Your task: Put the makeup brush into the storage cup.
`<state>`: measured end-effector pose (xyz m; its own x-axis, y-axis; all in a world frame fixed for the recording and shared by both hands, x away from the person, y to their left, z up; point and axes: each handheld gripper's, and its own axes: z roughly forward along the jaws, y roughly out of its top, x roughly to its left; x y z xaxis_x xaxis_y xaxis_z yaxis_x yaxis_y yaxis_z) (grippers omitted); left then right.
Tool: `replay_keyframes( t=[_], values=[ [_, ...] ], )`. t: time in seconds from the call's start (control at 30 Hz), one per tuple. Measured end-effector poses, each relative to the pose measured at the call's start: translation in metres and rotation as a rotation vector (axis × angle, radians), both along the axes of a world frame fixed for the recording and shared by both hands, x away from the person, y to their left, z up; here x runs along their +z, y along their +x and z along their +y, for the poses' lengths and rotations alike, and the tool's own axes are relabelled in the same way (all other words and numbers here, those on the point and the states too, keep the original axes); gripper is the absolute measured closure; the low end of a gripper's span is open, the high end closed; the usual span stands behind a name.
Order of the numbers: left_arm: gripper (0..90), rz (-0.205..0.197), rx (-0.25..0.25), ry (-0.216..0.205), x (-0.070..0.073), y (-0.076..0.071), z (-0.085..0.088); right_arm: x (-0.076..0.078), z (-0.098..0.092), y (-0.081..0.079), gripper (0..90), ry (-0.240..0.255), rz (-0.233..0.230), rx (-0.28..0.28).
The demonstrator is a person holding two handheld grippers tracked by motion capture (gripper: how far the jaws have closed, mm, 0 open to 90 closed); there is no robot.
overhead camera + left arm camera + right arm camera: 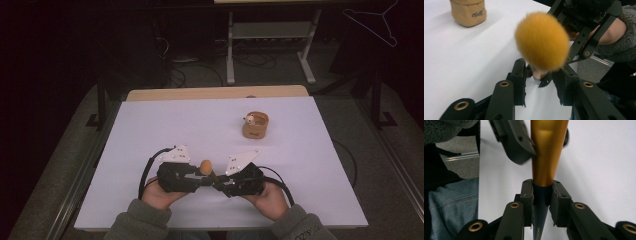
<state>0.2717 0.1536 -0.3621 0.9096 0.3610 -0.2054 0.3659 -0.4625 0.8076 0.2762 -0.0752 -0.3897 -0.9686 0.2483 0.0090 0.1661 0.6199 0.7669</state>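
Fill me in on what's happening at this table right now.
A person holds a gripper in each hand over the white table, working a makeup brush between them. The right gripper is clamped on the brush's dark handle; the left gripper sits at the neck just below the orange bristles, its pads not clearly pressing. A tan cup stands apart, farther back to the right.

On the white table (150,130), near its front edge, the person's two hands hold the left gripper (197,181) and the right gripper (223,186) with their tips facing each other. Between them is a brush (207,169) with an orange head. Well apart, farther back on the right, stands a tan cup (255,125).
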Motion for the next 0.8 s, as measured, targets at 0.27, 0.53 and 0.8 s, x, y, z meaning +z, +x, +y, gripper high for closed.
replay_keyframes(
  t=[0.27, 0.53, 0.8],
  values=[
    [60.4, -0.027, 0.039, 0.018, 0.0, 0.001, 0.008, -0.001, -0.013, 0.008, 73.3, 0.029, 0.027, -0.06],
    [57.4, -0.058, 0.059, 0.047, -0.002, 0.002, 0.016, 0.001, -0.03, 0.015, 73.3, 0.088, 0.077, -0.126],
    [55.9, -0.053, 0.078, 0.062, -0.007, 0.003, 0.018, 0.002, -0.042, 0.021, 73.2, 0.108, 0.081, -0.163]
  ],
)
